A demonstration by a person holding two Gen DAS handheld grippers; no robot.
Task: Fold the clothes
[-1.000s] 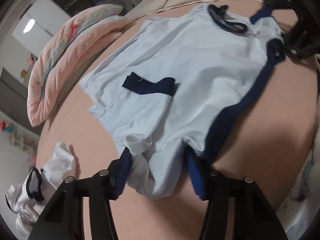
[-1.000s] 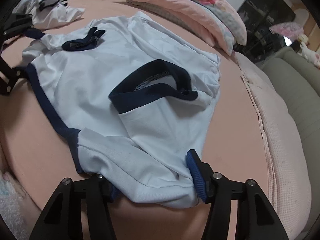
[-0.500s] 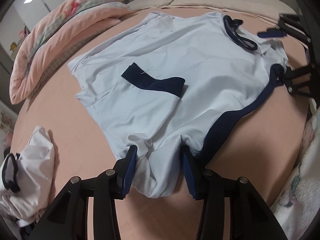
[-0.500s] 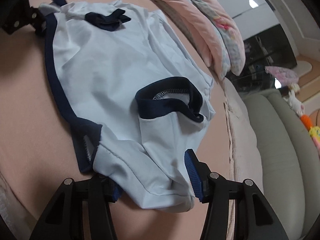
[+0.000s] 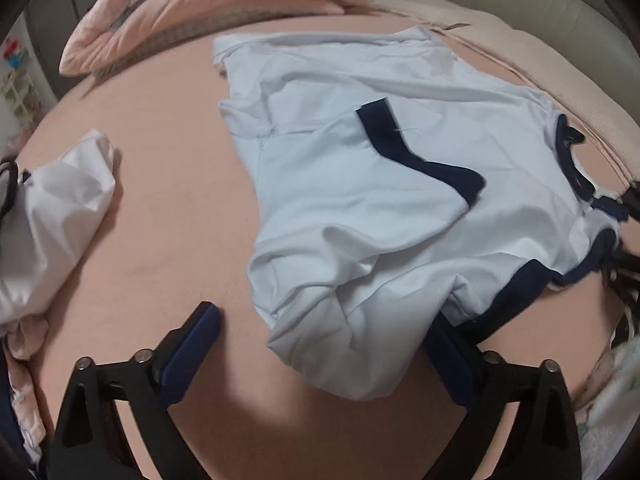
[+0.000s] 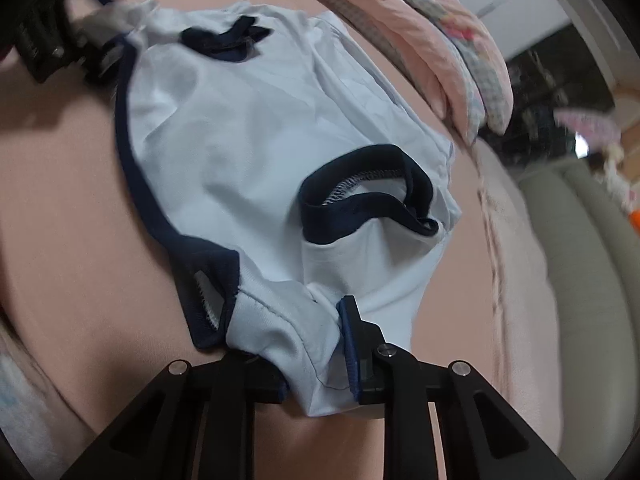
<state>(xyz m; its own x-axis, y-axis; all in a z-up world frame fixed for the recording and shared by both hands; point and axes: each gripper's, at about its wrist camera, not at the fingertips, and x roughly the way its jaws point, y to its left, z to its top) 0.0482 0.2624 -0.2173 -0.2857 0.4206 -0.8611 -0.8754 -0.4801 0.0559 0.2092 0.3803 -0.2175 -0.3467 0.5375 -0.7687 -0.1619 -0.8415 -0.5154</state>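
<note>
Two hand-held grippers: black frames with ribbed blue pads, one at each end of the shirt
Shirt point(image 5: 360, 184): pale blue, thin smooth knit with navy ribbed bands; lies rumpled and roughly flat in the middle of the bed
Bed point(image 5: 168, 216): matte peach-pink sheet, faintly creased
Left hand-held gripper point(image 5: 320, 344): fingers spread wide; the left pad rests on bare sheet, the right pad lies under the bunched edge of the shirt, so nothing is pinched
Right hand-held gripper point(image 6: 316, 364): fingers pressed in on a gathered fold of the shirt near its navy hem band point(image 6: 204, 272)
Collar point(image 6: 368, 196): navy ring, standing open in a loop, white stitching visible inside
Sleeve cuff point(image 5: 420, 160): navy strip, folded over the shirt's front
Second garment point(image 5: 52, 220): white, crumpled heap with a dark trim, well apart from the shirt on the sheet
Quilt point(image 5: 192, 4): pink, padded, folded in thick layers along the bed's far edge
Sofa point(image 6: 580, 264): grey-beige cushioned, beside the bed
</note>
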